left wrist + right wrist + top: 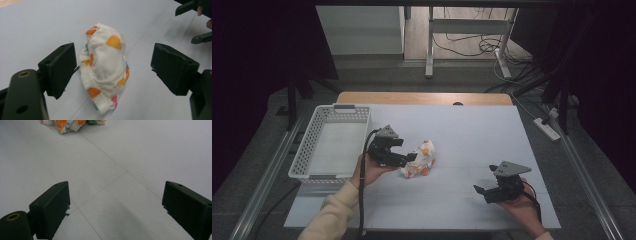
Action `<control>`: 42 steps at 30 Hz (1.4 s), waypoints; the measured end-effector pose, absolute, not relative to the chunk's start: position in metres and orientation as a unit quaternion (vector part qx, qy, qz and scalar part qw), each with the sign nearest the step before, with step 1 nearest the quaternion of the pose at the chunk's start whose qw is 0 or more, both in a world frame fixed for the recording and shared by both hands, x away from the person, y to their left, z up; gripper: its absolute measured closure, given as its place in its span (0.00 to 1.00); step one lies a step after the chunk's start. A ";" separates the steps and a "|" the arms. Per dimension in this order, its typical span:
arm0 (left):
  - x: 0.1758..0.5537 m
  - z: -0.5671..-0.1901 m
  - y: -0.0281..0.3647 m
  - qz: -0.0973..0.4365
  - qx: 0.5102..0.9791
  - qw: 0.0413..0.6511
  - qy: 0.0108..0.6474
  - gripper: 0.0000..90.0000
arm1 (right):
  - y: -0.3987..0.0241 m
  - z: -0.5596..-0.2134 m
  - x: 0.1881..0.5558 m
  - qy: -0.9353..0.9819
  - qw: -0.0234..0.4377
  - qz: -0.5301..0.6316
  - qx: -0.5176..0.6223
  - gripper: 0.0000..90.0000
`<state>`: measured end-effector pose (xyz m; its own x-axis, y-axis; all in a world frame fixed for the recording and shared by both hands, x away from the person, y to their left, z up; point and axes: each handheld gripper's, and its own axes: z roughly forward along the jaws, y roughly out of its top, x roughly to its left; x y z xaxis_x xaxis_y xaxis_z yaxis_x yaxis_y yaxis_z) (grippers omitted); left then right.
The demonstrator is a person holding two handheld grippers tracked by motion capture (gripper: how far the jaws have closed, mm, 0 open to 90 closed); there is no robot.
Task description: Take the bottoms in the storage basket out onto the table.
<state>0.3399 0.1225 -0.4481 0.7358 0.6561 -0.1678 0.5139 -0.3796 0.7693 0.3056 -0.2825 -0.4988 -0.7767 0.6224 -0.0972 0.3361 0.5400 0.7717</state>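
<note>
Step in hand: the left gripper (113,67) is lined up on the bundled cloth (105,66), apparently to pick it up; no grasp is made yet.
Cloth: a crumpled white piece with orange, yellow and pink print, lying on the white table (472,130) near its middle, just right of the white basket (332,142).
Left gripper state: jaws wide apart, one on each side of the cloth, pads clear of the fabric.
Left hand pose: held low over the table, gripper (412,157) pointing right toward the cloth (421,160).
Right gripper state: jaws spread with nothing between them (116,205).
Right hand pose: resting low at the table's near right (482,191), pointing left, well apart from the cloth.
Next move calls for: probably advancing the left gripper so the cloth sits deep between the pads, closing firmly on the soft bulk, then lifting; the basket looks the likely destination.
</note>
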 end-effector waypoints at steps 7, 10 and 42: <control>0.317 -0.445 0.147 0.096 0.813 0.432 0.379 0.22 | -0.282 -0.500 0.306 0.859 0.183 0.388 0.279 0.09; 0.309 -0.446 0.155 0.102 0.810 0.430 0.386 0.22 | -0.282 -0.499 0.306 0.859 0.183 0.389 0.279 0.09; 0.240 -0.468 0.227 0.146 0.780 0.425 0.434 0.22 | -0.281 -0.500 0.307 0.860 0.185 0.384 0.279 0.09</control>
<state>0.2397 0.2267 -0.4676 0.5799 0.8023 -0.1418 0.5541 -0.2607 0.7906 0.3066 -0.2805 -0.4998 -0.7763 0.6218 -0.1034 0.3378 0.5490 0.7645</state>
